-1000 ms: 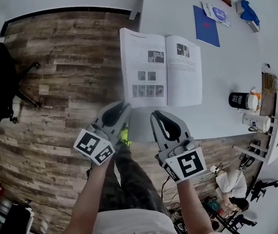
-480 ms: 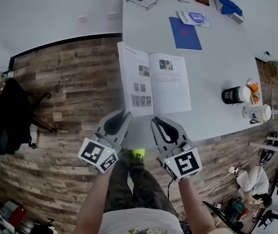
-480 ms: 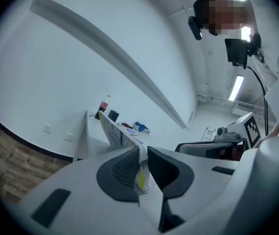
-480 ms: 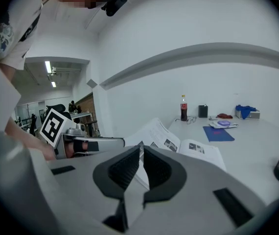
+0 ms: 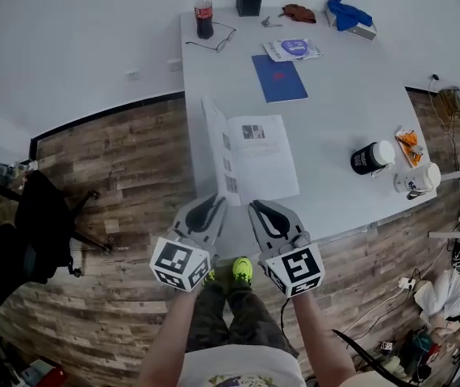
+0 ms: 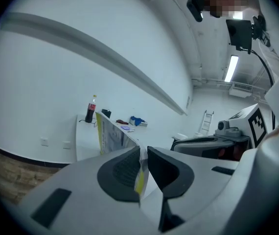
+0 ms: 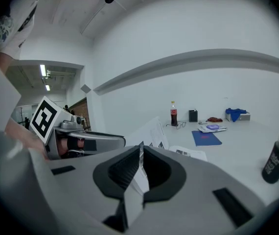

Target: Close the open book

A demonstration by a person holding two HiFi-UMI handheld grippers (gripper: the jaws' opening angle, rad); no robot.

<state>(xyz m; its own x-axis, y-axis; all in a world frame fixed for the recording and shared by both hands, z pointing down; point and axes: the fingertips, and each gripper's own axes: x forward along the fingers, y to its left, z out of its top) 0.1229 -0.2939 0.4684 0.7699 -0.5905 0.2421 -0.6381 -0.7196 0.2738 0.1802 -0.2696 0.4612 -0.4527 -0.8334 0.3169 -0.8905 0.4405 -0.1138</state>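
fingers (image 5: 204,214) of the left gripper (image 5: 212,202) are seen in the head view closed at the near left corner of the book (image 5: 262,164), and the right gripper (image 5: 261,208) is held just beside it at the book's near edge. the book is laid open near the front edge of the white table (image 5: 335,127); its right half is spread flat, while its left half is tilted up off the surface over the table's left edge, above the wooden floor (image 5: 117,160). a blue booklet (image 5: 279,78) and a cola bottle (image 5: 203,12) are set farther back on the table, well apart from the book.

in the left gripper view, the left gripper (image 6: 143,151) is shown with its jaws nearly together, and a thin leaf of the book (image 6: 107,133) with a yellow edge is pinched between the pads. the leaf is seen running away from the jaws, standing on edge.

in the right gripper view, the right gripper (image 7: 140,147) is shown with its jaws drawn close on a white sheet of the book (image 7: 151,130), which is clamped between the dark pads. beyond the jaws the raised leaf is seen slanting up to the left, and the flat printed page is seen lying on the table to the right.
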